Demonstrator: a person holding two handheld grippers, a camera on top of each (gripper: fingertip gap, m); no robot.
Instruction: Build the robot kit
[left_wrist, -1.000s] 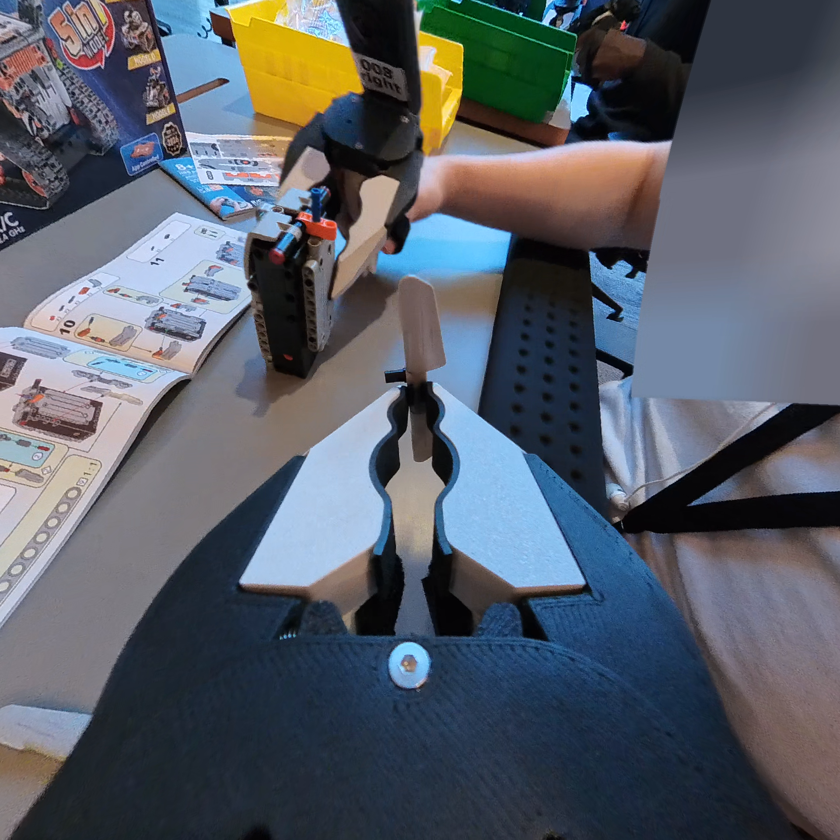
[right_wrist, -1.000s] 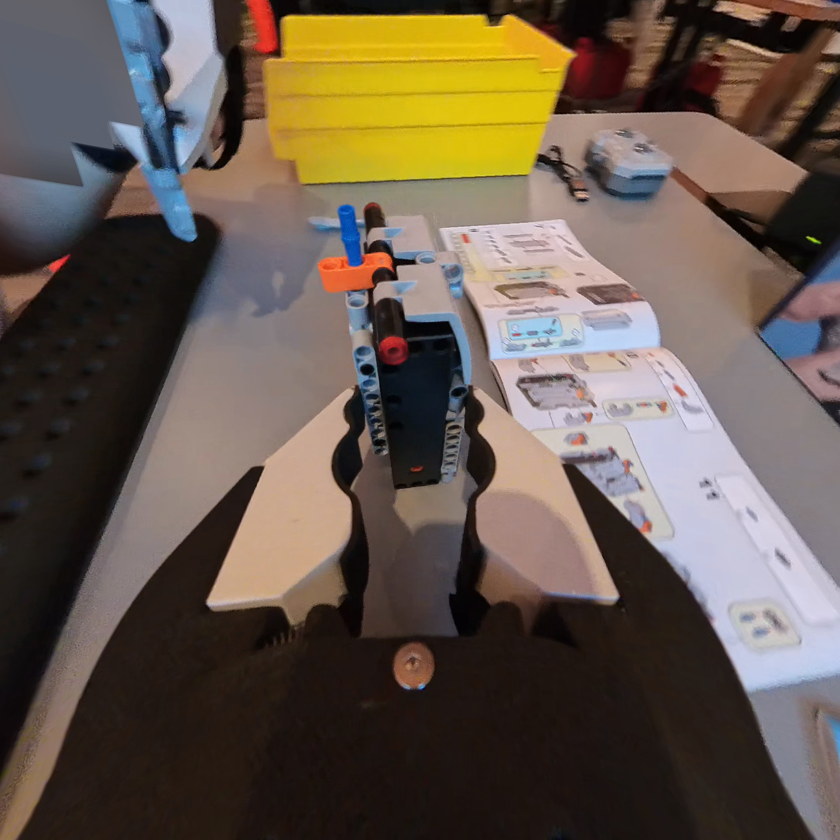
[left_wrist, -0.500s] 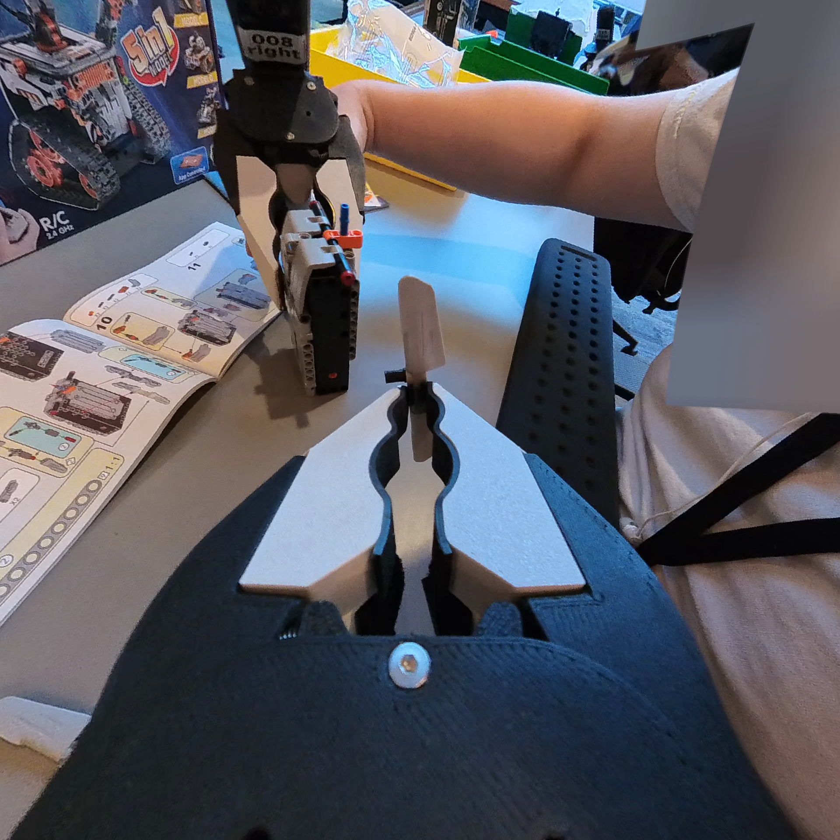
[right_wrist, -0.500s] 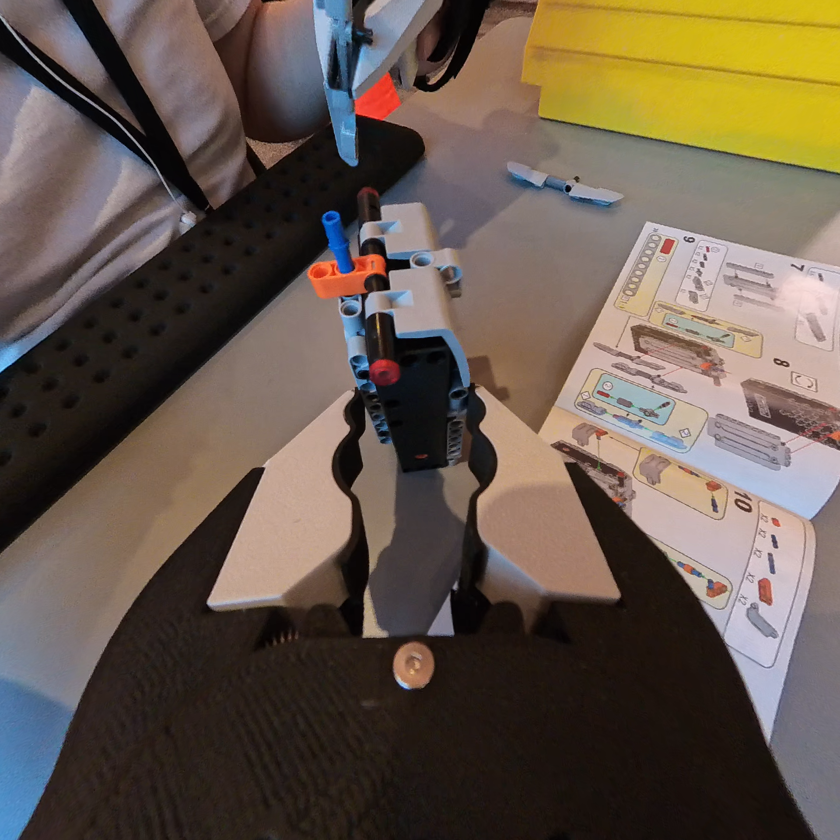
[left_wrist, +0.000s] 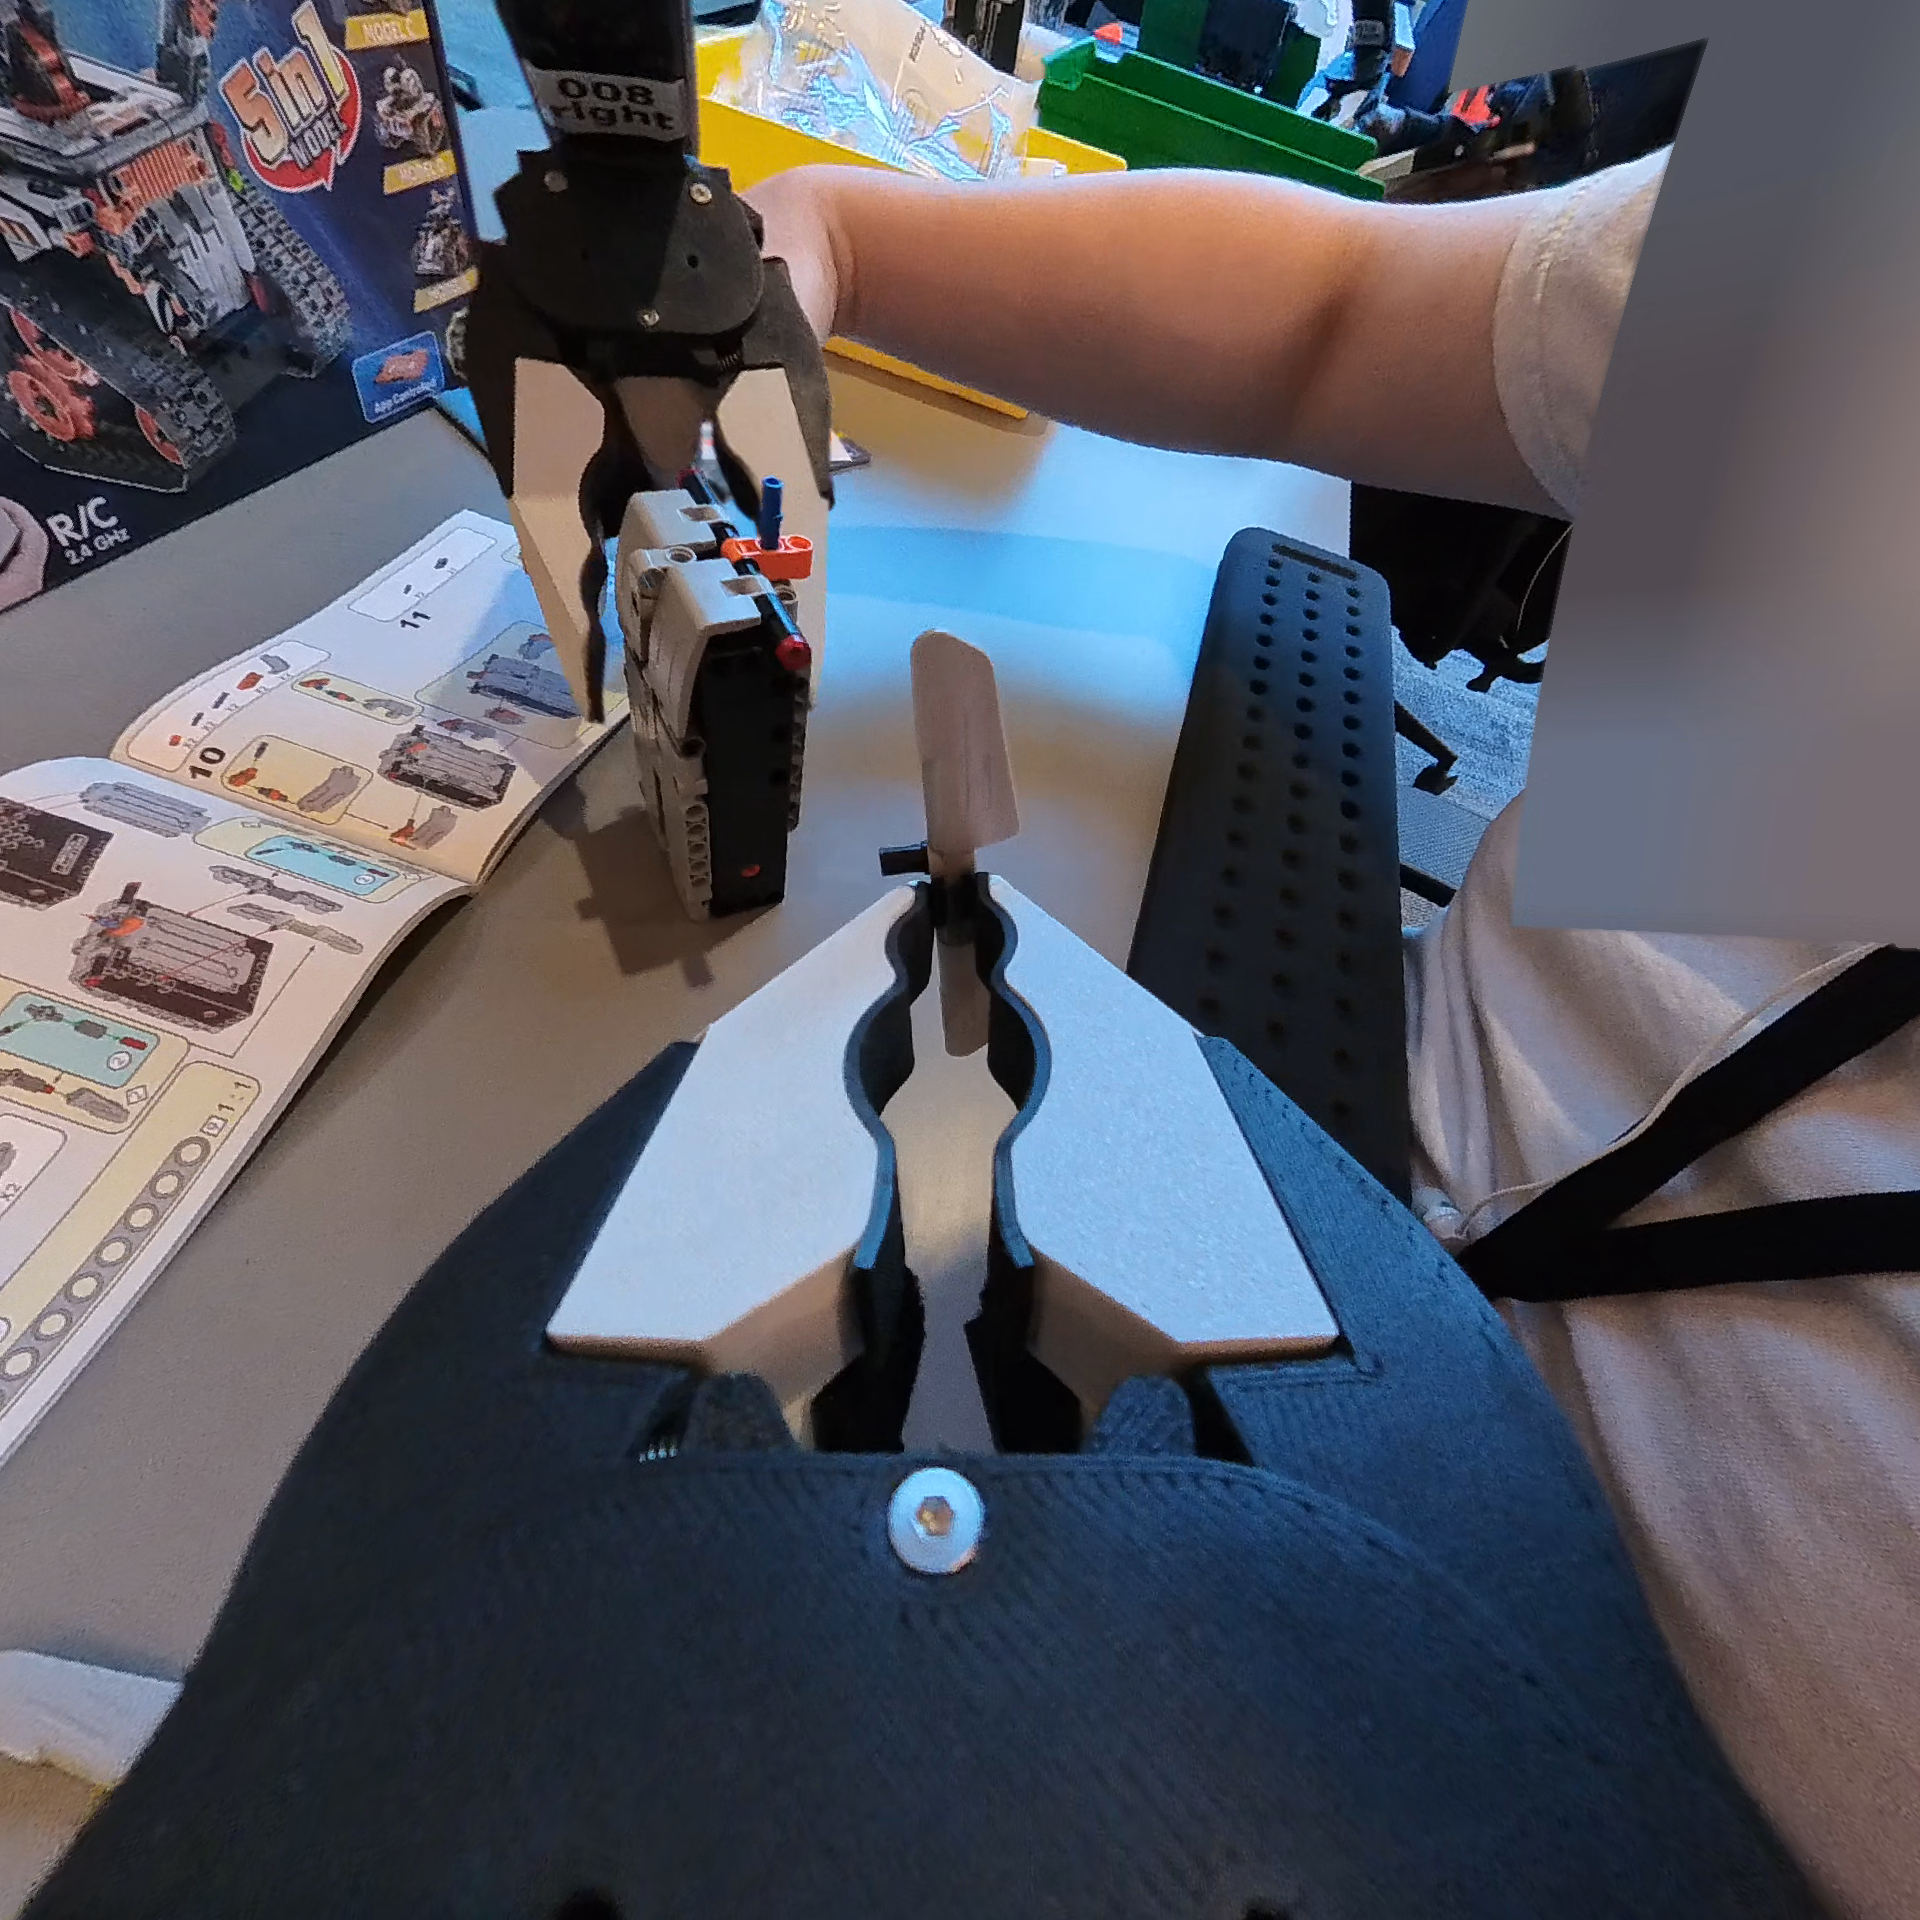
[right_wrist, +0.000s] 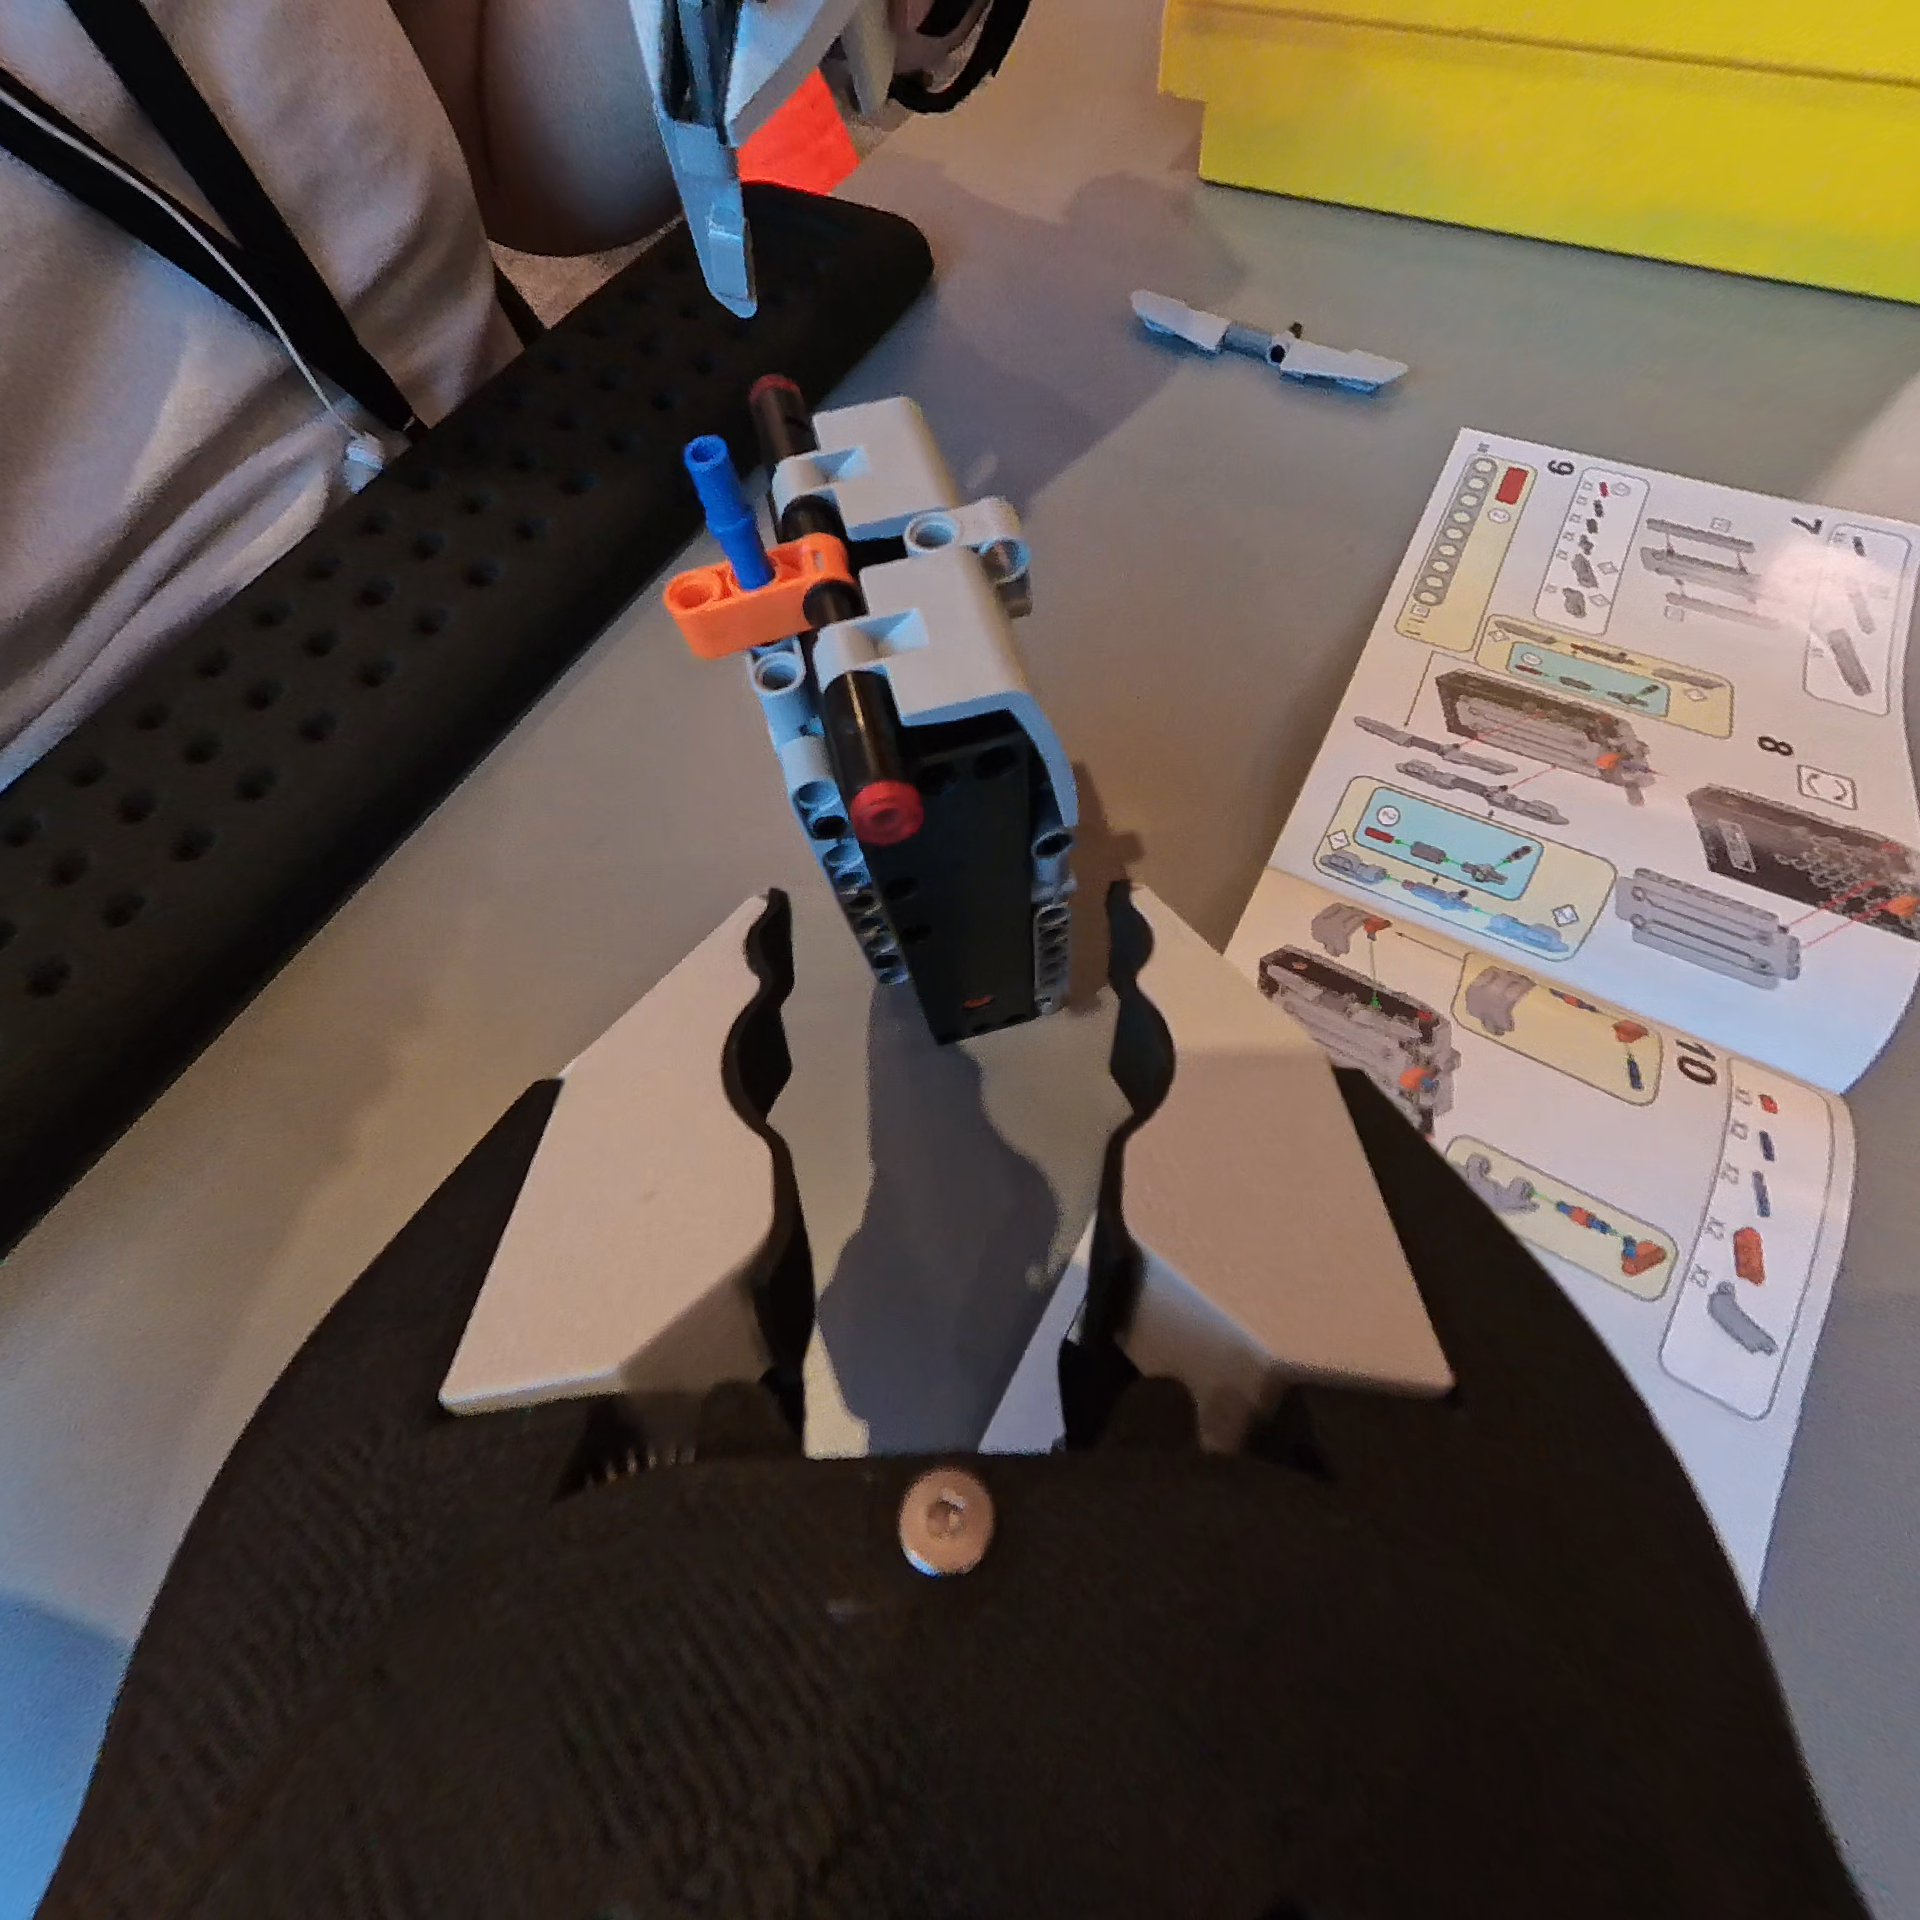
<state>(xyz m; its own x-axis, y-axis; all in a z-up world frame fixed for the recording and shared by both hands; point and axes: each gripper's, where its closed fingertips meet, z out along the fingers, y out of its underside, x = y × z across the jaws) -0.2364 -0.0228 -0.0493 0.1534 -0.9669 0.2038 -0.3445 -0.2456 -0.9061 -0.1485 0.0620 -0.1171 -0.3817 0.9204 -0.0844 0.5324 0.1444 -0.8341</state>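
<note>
My left gripper (left_wrist: 951, 899) is shut on a light grey blade-shaped piece (left_wrist: 961, 748) with a black pin, held upright above the table. My right gripper (right_wrist: 948, 909) is open. A black and grey brick assembly (right_wrist: 935, 810) with an orange connector, a blue pin and a black axle stands on the table just beyond its fingertips, free of them. In the left wrist view the assembly (left_wrist: 727, 748) stands left of the grey piece, with the right gripper's fingers (left_wrist: 545, 520) spread over its top. The held piece (right_wrist: 717, 208) hangs above the assembly's far end.
An open instruction booklet (right_wrist: 1610, 831) lies beside the assembly. A black perforated strip (left_wrist: 1283, 779) runs along the table edge by the person. A second grey blade piece (right_wrist: 1268, 338) lies near a yellow bin (right_wrist: 1558, 135). A toy box (left_wrist: 156, 260) and a green bin (left_wrist: 1195, 114) stand behind. The gap from one gripper's tips to the other's is roughly 15 cm.
My right gripper turned the assembly round, set it on the table, opened and let it go. My left gripper kept hold of the grey piece.
</note>
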